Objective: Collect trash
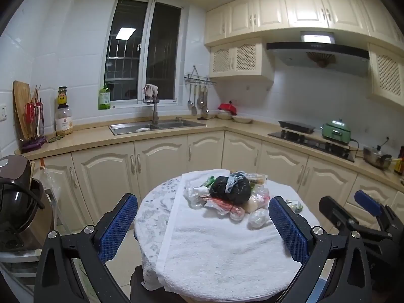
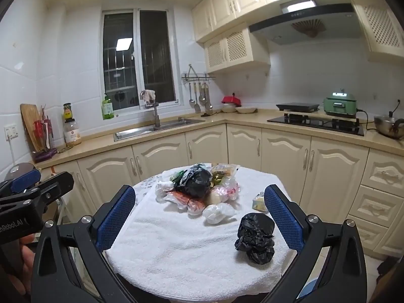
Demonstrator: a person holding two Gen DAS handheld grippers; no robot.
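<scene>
Nearest, the left gripper (image 1: 203, 224) and right gripper (image 2: 199, 221) both hang with jaws spread wide and nothing between them, their blue pads (image 2: 115, 217) dimpled like mesh on black angular frames. Below them a round tabletop (image 1: 154, 202) is draped with a nubbly white towel (image 2: 176, 250) whose front half lies bare, its rim curving away to open floor on either side. A crumpled black bag (image 2: 255, 237), glossy and creased, sits alone on the towel near the right edge, just inside the right gripper's right finger. Farther back, around the middle of the towel, lies the trash pile (image 2: 199, 189): a knotted black sack, clear crinkled wrappers, a white wad and red-printed packets, all touching. A small carton (image 2: 259, 200) rests apart to its right. Beyond stand cream panelled cabinets (image 2: 156, 161), a steel sink (image 2: 161, 126) and a dark window (image 2: 137, 58).
</scene>
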